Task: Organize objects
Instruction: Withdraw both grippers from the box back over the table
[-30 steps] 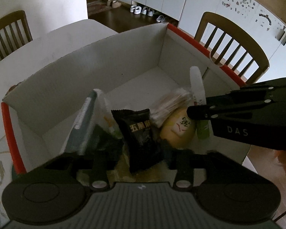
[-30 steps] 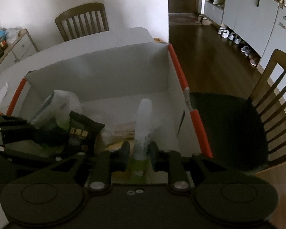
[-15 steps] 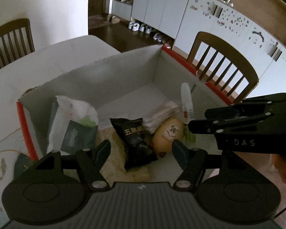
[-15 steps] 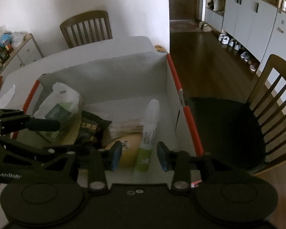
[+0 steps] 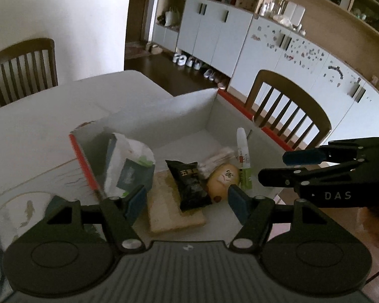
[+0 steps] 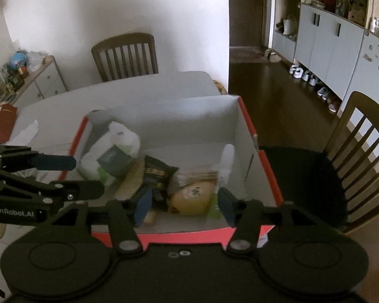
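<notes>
A white cardboard box with red rims (image 5: pixel 149 118) (image 6: pixel 250 126) stands on the white table. Inside lie a tissue pack (image 5: pixel 128 161) (image 6: pixel 111 151), a black snack packet (image 5: pixel 192 184) (image 6: pixel 159 174), a yellow wrapped bun (image 5: pixel 223 179) (image 6: pixel 192 197), a tan mat (image 5: pixel 169 209), a bundle of sticks (image 5: pixel 217 157) and a white-and-green tube (image 5: pixel 243 161) (image 6: pixel 226 166) leaning at the right wall. My left gripper (image 5: pixel 187 199) is open and empty above the box's near side. My right gripper (image 6: pixel 184 205) is open and empty above the near rim.
Wooden chairs stand at the right of the box (image 5: pixel 290 111) (image 6: pixel 361 146) and at the table's far side (image 6: pixel 125 55). White cabinets (image 5: pixel 240 40) with shoes beneath line the far wall. A fish-patterned plate (image 5: pixel 20 209) lies left of the box.
Both grippers opened and drew up and back from the box. The right one let go of the tube, which now leans in the box; the left one released the tissue pack.
</notes>
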`<state>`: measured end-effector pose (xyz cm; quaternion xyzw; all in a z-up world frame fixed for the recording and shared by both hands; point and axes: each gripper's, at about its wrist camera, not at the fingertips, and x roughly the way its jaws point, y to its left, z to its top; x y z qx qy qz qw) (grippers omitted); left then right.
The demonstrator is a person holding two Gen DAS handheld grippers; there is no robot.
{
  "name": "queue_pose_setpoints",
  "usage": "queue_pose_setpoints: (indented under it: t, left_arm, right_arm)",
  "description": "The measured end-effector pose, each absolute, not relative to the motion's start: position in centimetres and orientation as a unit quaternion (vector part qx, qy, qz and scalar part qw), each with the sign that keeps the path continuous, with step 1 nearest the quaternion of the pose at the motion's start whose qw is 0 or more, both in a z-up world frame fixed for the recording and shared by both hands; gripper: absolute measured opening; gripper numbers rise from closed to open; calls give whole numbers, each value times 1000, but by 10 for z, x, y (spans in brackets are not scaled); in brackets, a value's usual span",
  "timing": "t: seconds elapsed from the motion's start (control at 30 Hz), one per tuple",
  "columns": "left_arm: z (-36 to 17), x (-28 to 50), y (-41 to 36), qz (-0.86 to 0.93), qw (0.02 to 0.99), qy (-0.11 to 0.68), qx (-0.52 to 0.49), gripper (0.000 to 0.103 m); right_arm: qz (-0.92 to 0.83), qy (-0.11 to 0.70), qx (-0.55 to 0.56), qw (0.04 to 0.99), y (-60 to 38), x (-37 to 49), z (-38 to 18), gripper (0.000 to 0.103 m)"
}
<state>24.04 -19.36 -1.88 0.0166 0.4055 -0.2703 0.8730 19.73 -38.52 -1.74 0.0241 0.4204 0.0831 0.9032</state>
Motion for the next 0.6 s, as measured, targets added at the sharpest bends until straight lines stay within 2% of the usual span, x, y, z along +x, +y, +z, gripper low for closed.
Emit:
queue_pose_setpoints:
  t: [0.2, 0.3, 0.53, 0.6]
  left_arm:
    - [-8, 227, -165, -271, 879, 392, 10, 70]
    - [-5, 221, -149, -269, 882, 387, 6, 79]
    - [-3, 211, -109, -262, 885, 386, -5, 80]
    - [-6, 208, -94, -257, 884, 391, -9, 83]
  right_arm:
    - [83, 408, 26, 909, -360, 182, -6, 67]
    - [83, 405, 27, 910, -345, 175, -3, 73]
    - [83, 407, 31, 909, -312, 167, -2, 82]
    - [85, 409, 33, 908, -301, 165, -2, 84]
